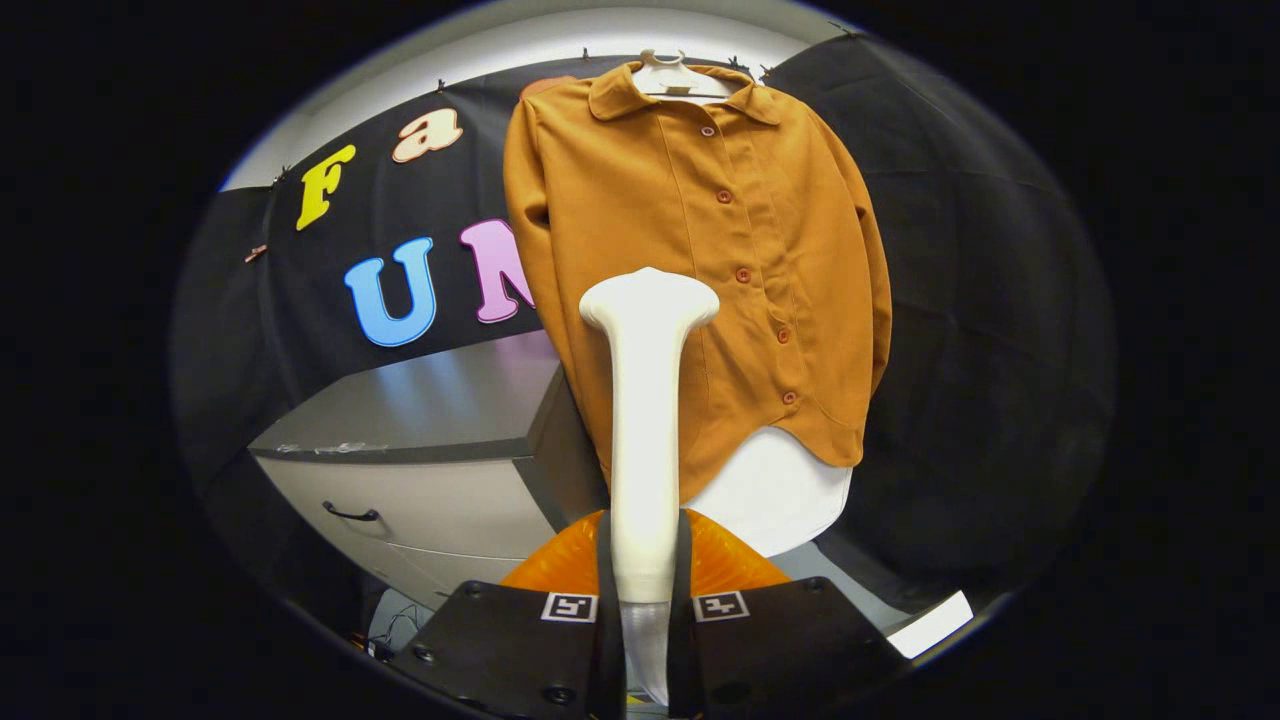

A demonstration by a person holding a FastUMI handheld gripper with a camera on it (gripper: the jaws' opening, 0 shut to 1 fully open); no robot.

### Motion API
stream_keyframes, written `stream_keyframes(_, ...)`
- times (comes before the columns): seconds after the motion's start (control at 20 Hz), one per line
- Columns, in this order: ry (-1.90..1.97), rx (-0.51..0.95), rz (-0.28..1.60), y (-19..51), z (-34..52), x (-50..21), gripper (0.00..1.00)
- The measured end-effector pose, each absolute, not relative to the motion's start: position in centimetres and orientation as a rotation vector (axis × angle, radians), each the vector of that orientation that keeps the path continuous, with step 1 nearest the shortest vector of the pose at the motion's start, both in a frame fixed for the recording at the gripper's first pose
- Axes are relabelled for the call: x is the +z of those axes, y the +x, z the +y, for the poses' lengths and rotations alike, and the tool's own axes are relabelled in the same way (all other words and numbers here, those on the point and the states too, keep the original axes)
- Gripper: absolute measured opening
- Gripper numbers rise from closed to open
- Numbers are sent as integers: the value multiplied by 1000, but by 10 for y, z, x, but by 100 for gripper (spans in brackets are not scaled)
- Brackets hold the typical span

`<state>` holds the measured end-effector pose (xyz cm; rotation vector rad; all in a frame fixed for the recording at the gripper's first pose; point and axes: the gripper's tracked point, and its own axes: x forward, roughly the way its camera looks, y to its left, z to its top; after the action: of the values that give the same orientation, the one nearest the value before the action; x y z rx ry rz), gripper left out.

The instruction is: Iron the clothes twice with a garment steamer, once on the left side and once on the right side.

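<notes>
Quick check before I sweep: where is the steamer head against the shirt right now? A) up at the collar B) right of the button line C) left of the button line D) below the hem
C: the steamer, clamped by the gripper, has its head over the shirt left of the buttons.

The shirt (700, 290) on the far wall is mustard orange with reddish buttons, on a white hanger (677, 78). The steamer (645, 420) is creamy white. Left, the drawer cabinet (420, 470) is pale grey with a dark handle.
</notes>
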<state>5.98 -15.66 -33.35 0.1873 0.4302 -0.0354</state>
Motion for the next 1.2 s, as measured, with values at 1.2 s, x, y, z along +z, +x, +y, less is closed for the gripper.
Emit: stream_keyframes(1.2,168,-128,-23,113,-270,-85,19)
